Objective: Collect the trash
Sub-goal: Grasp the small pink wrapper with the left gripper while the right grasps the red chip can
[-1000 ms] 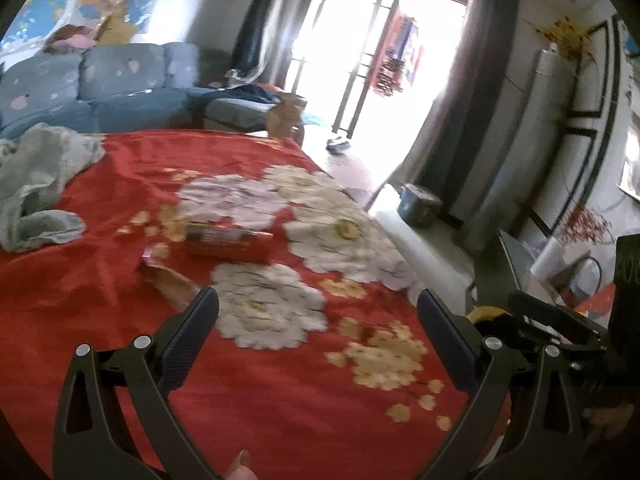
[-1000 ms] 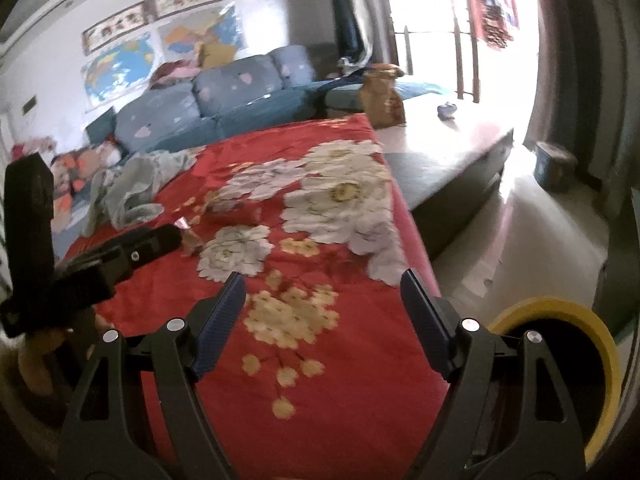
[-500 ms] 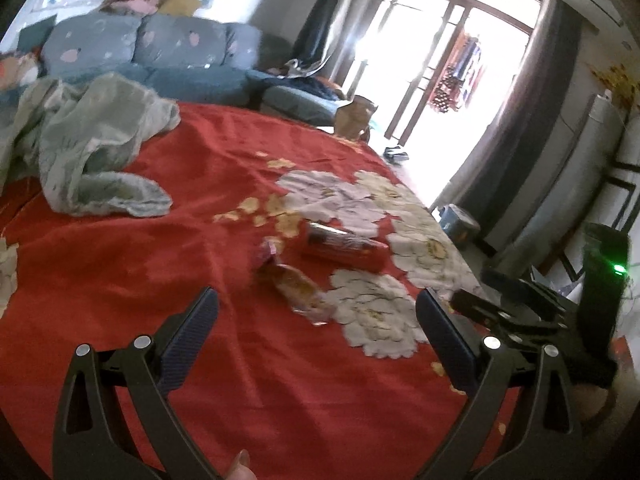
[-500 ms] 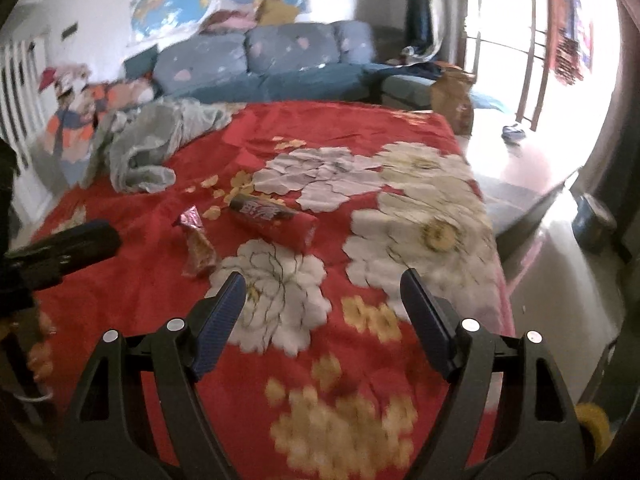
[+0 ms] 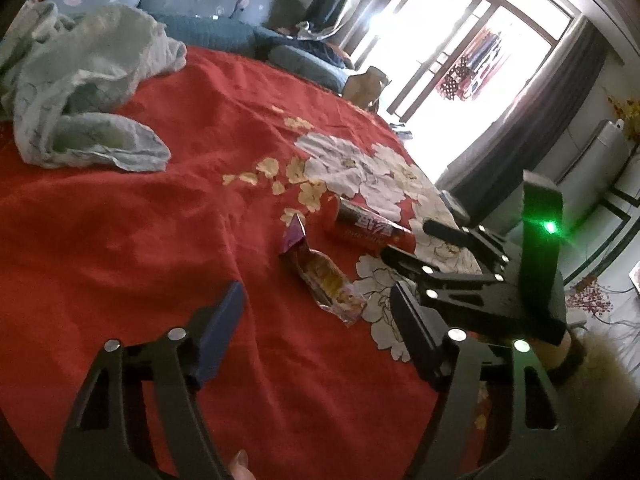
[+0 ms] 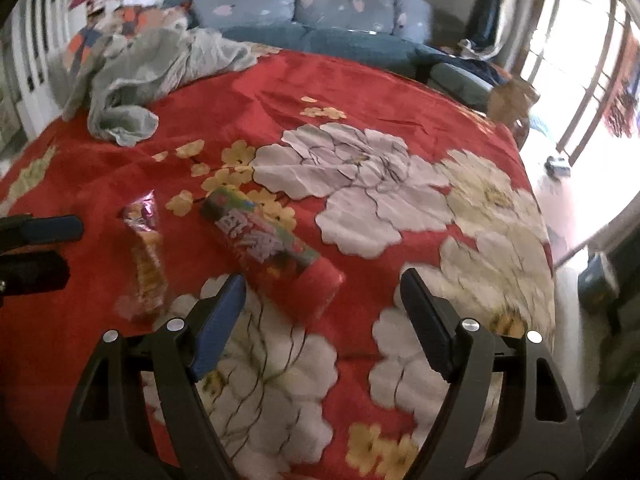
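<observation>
Two pieces of trash lie on a red flowered bedspread (image 5: 140,240) (image 6: 360,92). A crumpled snack wrapper (image 5: 324,276) (image 6: 146,256) lies just ahead of my open, empty left gripper (image 5: 316,332). A red tube-shaped package (image 5: 368,230) (image 6: 272,252) lies to its right. My right gripper (image 6: 322,316) is open and empty, low over the bedspread, with the tube's near end just ahead of its fingers. The right gripper also shows at the right of the left wrist view (image 5: 440,248). The left gripper's fingers (image 6: 40,230) show at the left edge of the right wrist view.
A pale green crumpled cloth (image 5: 80,92) (image 6: 152,68) lies at the bed's far left. A blue sofa (image 6: 312,12) stands behind the bed. The bed's right edge drops to the floor by bright balcony doors (image 5: 460,48). A small dark bin (image 6: 598,284) stands on the floor.
Both grippers have swung left and come lower and closer to the trash. The wrapper and tube now look larger and nearer. Both grippers stay open.
</observation>
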